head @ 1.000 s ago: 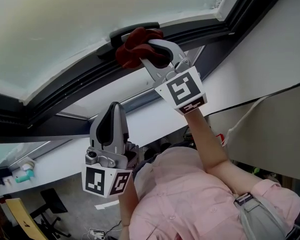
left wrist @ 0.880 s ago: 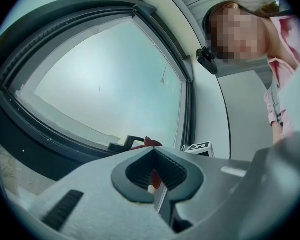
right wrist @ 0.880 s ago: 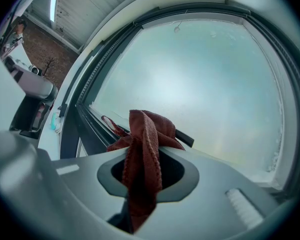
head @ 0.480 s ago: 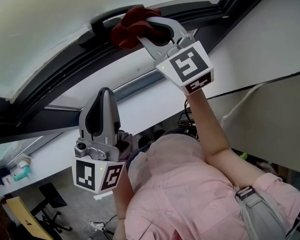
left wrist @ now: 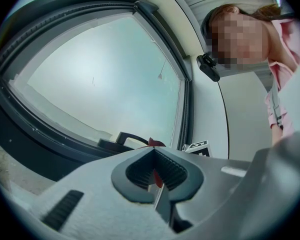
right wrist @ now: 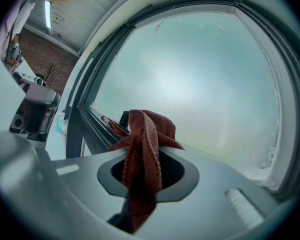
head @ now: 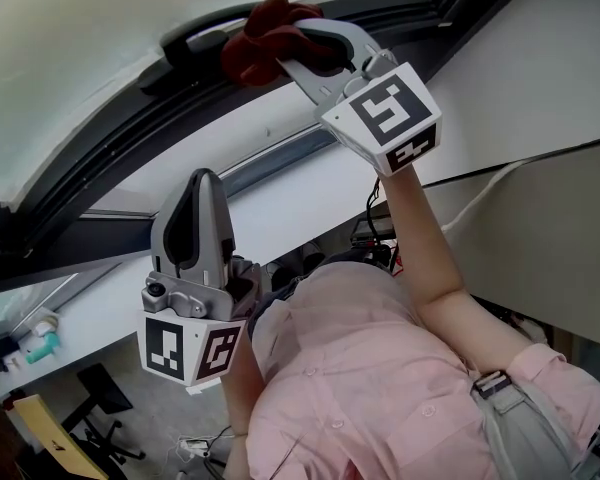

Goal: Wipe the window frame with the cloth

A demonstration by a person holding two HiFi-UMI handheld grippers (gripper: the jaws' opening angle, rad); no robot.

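Now, at the top of the head view, the right gripper (head: 302, 50) has its jaws clamped on the cloth (head: 263, 36), a dark red, nubby terry rag bunched into a soft lump. The lump sits against the dark window frame (head: 100, 173), right beside the black, bar-shaped window handle (head: 192, 38). In the right gripper view, the cloth wells up in thick folds out of the black padded hollow between the jaws. Its looped weave and stitched edge are plain to see, and a tail hangs down through the gap toward the camera. Beyond it lies the pale, milky glass pane (right wrist: 200, 79), smooth and featureless, bounded by the frame's curved dark rails.

The left gripper (head: 201, 190) hangs lower, well apart from the frame, pointing up with its matte grey jaws brought together. The left gripper view confirms it: the ribbed black pads meet with only a thin slit between them, and nothing is gripped. The sliver of red in the slit is the distant cloth up on the frame. Each gripper carries its cube of black-and-white square markers. Below, the person's pink shirt (head: 380, 388) fills the lower part of the head view, and a smooth white ledge (head: 280, 208) runs under the dark rails.
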